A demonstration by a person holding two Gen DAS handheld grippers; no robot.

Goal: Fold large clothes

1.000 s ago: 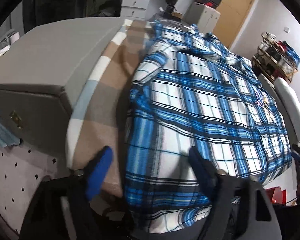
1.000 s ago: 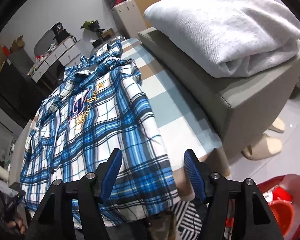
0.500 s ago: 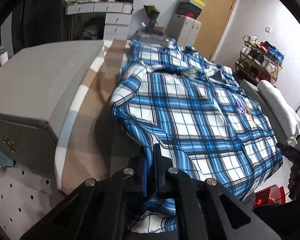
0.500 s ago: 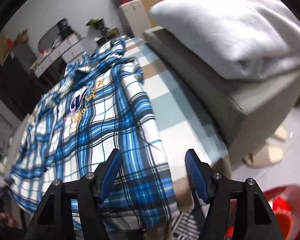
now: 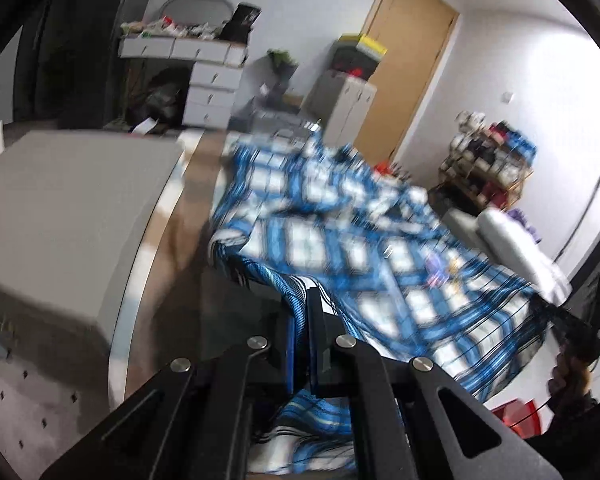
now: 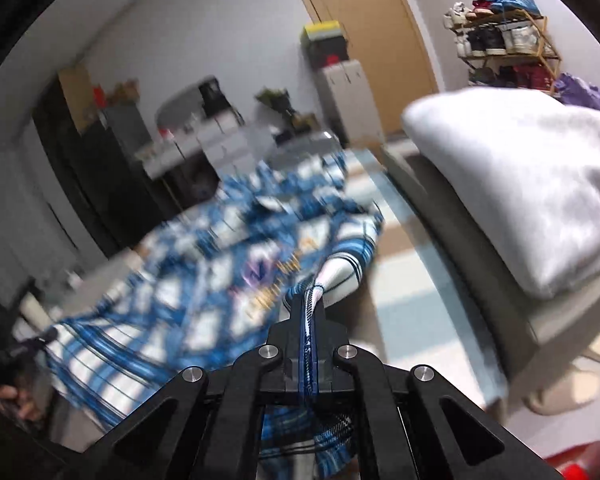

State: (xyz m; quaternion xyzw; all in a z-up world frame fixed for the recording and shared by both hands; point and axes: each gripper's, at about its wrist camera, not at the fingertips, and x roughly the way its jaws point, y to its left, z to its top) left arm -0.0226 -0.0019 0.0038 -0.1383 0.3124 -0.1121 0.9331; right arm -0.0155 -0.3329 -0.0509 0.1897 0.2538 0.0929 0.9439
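Observation:
A large blue, white and black plaid shirt (image 5: 352,236) lies spread over a striped blanket (image 5: 188,216) on a bench. My left gripper (image 5: 302,312) is shut on the shirt's near hem at its left corner, the cloth pinched between the blue pads. In the right wrist view the same shirt (image 6: 204,264), with gold lettering on its chest, is blurred, and my right gripper (image 6: 309,312) is shut on the hem at the right corner. Both corners hang lifted off the blanket. The right gripper also shows small at the far right of the left wrist view, held by a hand (image 5: 568,368).
A grey padded block (image 5: 68,216) stands left of the blanket. A folded white garment (image 6: 524,184) lies on a grey block (image 6: 500,292) to the right. Slippers (image 6: 572,384) rest on the floor. Drawers (image 5: 204,76), a door (image 5: 404,80) and a shoe rack (image 5: 488,164) line the walls.
Both grippers went from open around the shirt's hem to shut on it, the left first, then the right. Both have since risen, lifting the hem off the blanket.

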